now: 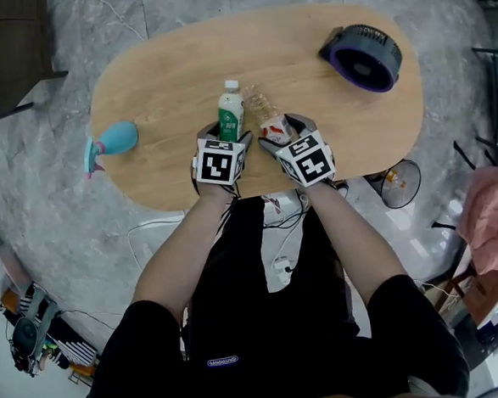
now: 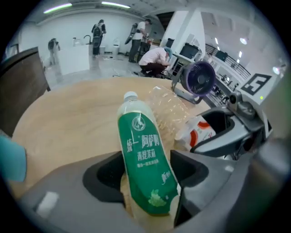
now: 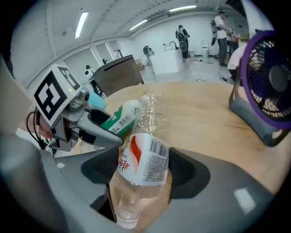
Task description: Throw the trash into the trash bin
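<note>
- The oval wooden bench [image 1: 155,73] carries everything, and the person stands at its near edge.
- A dark fan [image 1: 362,56] with a purple face sits at the far right of the bench, well apart from the bottles.
- The left tongs [image 2: 148,161] are clamped on the green-labelled bottle [image 1: 230,114], pads against both sides low down. The bottle stands upright close to the near edge.
- The right tongs [image 3: 143,166] grip the crumpled clear bottle [image 1: 262,108] at its red-and-white label. It lies just beside the green one, mouth toward the person.
</note>
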Available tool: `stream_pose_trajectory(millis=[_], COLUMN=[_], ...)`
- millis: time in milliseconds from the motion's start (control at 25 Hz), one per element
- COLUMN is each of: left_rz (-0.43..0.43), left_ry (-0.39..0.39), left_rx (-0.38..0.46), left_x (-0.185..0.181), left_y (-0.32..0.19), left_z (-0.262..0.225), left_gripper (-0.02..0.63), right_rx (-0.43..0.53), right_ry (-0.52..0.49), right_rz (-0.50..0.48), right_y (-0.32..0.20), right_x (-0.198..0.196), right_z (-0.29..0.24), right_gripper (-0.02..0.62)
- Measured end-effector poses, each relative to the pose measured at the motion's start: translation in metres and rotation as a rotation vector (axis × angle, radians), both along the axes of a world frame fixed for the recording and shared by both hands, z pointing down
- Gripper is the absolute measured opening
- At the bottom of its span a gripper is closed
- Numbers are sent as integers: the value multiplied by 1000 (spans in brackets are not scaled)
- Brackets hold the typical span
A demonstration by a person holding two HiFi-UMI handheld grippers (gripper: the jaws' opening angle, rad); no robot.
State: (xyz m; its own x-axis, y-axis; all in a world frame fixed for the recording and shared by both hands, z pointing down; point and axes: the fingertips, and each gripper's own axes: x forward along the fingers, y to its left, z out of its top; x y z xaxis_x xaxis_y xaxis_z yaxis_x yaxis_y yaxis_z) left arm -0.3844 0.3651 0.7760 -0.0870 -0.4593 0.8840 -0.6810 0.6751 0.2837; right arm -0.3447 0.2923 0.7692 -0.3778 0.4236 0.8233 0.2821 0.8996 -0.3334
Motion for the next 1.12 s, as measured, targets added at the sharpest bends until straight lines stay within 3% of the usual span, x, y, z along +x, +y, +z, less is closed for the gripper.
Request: stream_pose_trajectory(millis=[120, 320, 480, 600, 680, 800, 1120], left_rz=[93, 12, -10, 57, 79, 79, 145], left_ry=[-28, 21, 43, 5, -15, -24, -28], left_rx=[-25, 7, 15, -31, -47, -51, -48], left_x=[5, 14, 25, 31, 31, 34, 51], left_y=[4, 10, 13, 10, 8, 5, 3], left_z=[2, -1, -1, 1, 1, 1, -13], left_gripper=[310, 290, 290, 291, 291, 291, 281], right_rx=[-75, -135, -133, -110, -1, 65, -65], right_ry=[7, -26, -44, 25, 83, 64, 1], right_rz=[87, 210, 241, 149, 21, -79, 194], right_y=[-16, -56, -75, -68, -60, -49, -82], right_x=[8, 34, 55, 63, 65, 64, 96], right_z=[-4, -14, -15, -2, 10, 8, -22], right_gripper=[324, 275, 284, 314, 330, 307, 302])
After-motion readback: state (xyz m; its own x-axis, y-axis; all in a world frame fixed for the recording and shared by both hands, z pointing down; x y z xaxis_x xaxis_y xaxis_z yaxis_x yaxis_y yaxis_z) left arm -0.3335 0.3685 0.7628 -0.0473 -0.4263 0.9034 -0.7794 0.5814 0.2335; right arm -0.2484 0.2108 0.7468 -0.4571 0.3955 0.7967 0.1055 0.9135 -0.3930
